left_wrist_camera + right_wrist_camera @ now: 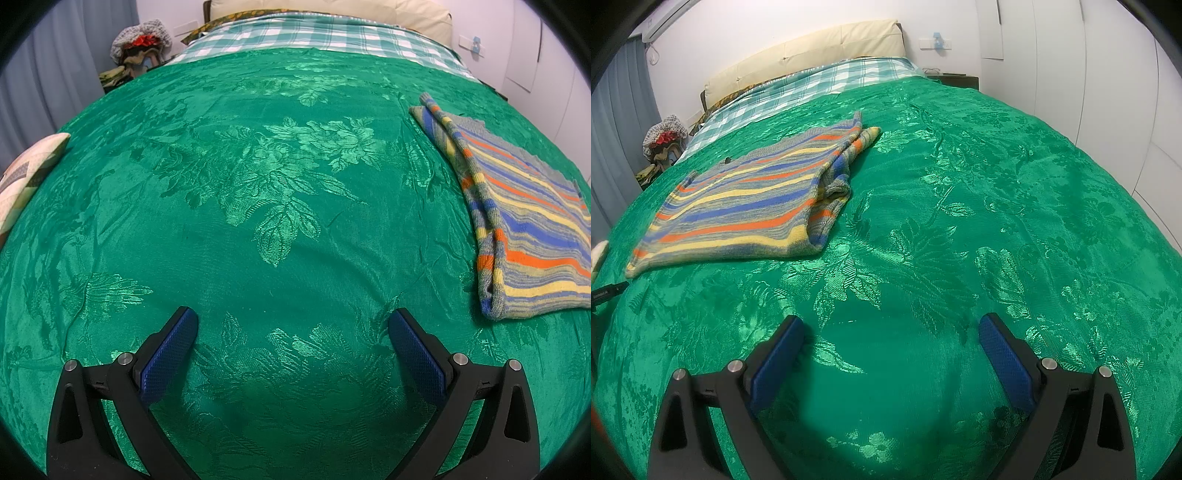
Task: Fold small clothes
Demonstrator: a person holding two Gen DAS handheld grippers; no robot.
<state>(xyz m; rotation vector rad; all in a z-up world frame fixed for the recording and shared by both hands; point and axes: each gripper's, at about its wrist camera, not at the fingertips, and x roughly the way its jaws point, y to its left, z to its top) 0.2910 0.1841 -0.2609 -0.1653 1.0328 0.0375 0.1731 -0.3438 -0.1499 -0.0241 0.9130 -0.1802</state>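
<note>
The left claw [293, 326] and right claw [891, 334] are hovering with jaws apart and empty over the green bedspread [960, 221], while the striped knit garment [738, 206], probably soft, light and limp, is lying folded at upper left of the right view, best gripped at a corner.

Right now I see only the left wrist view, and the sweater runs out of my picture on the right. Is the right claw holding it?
Observer: No. The right claw is open and empty over the cover, apart from the sweater.
Operator: How does the sweater's right side look?
Observer: It is folded in along that edge, and a cuff points toward the headboard.
</note>
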